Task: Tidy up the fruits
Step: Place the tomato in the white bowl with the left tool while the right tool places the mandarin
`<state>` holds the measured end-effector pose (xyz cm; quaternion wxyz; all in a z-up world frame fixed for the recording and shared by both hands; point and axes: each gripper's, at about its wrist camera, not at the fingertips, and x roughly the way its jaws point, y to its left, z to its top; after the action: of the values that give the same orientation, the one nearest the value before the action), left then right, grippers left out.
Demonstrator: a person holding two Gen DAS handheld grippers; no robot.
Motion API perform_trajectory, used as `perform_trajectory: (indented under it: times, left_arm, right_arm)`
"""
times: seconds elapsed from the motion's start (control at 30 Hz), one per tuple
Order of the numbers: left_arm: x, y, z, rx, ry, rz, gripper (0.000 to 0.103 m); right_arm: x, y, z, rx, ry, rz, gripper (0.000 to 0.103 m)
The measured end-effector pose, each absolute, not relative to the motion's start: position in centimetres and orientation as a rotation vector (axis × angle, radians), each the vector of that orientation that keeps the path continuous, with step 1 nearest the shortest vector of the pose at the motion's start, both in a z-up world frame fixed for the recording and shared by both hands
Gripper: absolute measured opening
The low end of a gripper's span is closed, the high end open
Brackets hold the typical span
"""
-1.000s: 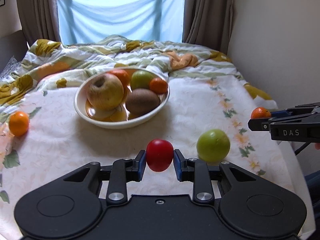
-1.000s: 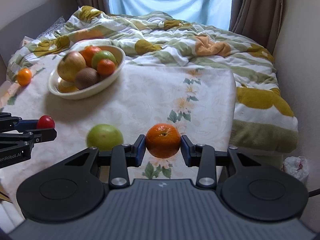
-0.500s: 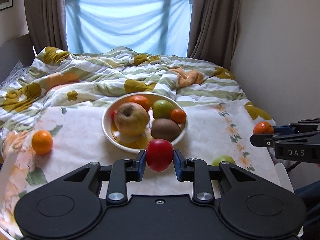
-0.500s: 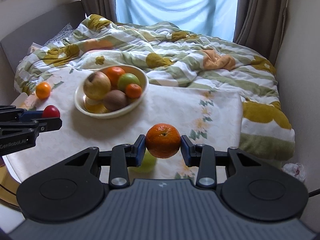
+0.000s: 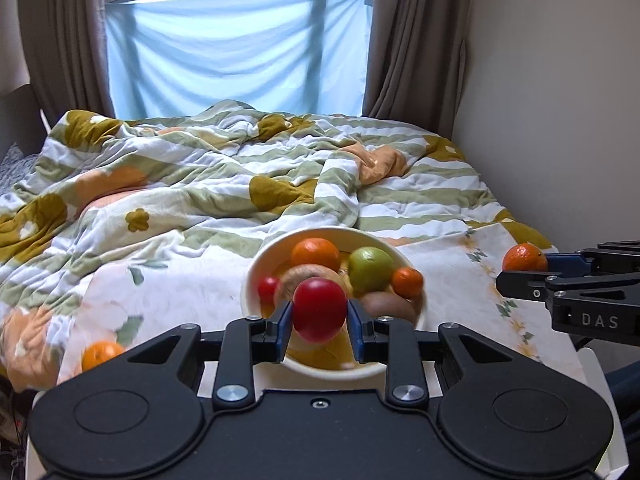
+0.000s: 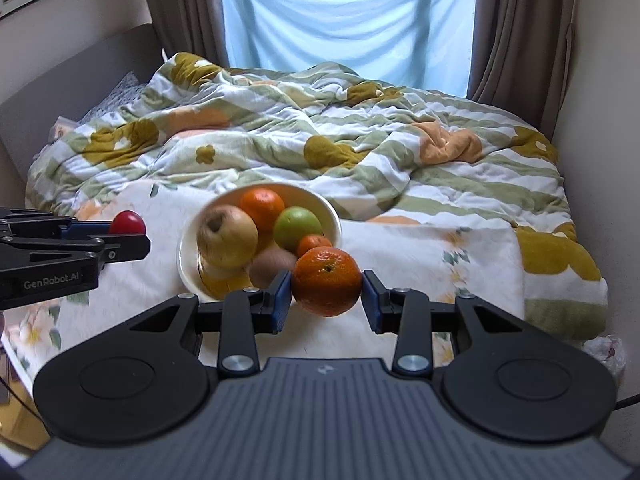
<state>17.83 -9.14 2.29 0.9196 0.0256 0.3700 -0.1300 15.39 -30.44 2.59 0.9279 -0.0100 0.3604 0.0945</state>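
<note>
A white bowl point(image 5: 256, 276) on the bed's flowered cloth holds an apple point(image 6: 227, 236), an orange point(image 5: 315, 253), a green fruit point(image 5: 370, 268), a small orange fruit, a kiwi and a small red fruit. My left gripper point(image 5: 319, 315) is shut on a red tomato point(image 5: 319, 309) and holds it in front of the bowl, raised above the cloth. My right gripper point(image 6: 326, 294) is shut on an orange point(image 6: 326, 282), raised near the bowl's right front. Each gripper shows in the other's view: the right point(image 5: 532, 270), the left point(image 6: 132, 236).
A loose orange point(image 5: 100, 354) lies on the cloth at the left. A rumpled striped quilt point(image 5: 240, 184) covers the bed behind the bowl. A wall point(image 5: 560, 100) runs along the right; the window and curtains are at the back.
Both grippers have risen with their fruit held and moved toward the bowl. The green fruit on the cloth has dropped out of view below them.
</note>
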Motion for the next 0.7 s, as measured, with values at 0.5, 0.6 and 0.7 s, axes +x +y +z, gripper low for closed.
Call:
perform_trajectory:
  times: [0.5, 0.6, 0.7]
  left_arm:
    - [28.7, -6.9, -1.9, 0.106, 0.834, -0.369, 0.033]
    - [30.2, -6.9, -2.9, 0.117, 0.854, -0.387, 0.033]
    - [31.2, -6.9, -3.7, 0.118, 0.876, -0.407, 0.033]
  right_arm:
    - [21.7, -26.4, 0.1, 0.034, 0.786, 0.099, 0.053]
    - [22.7, -26.1, -0.6, 0.053, 0.804, 0.081, 0.053]
    - [23.3, -25.8, -1.1, 0.065, 0.818, 0.064, 0.053]
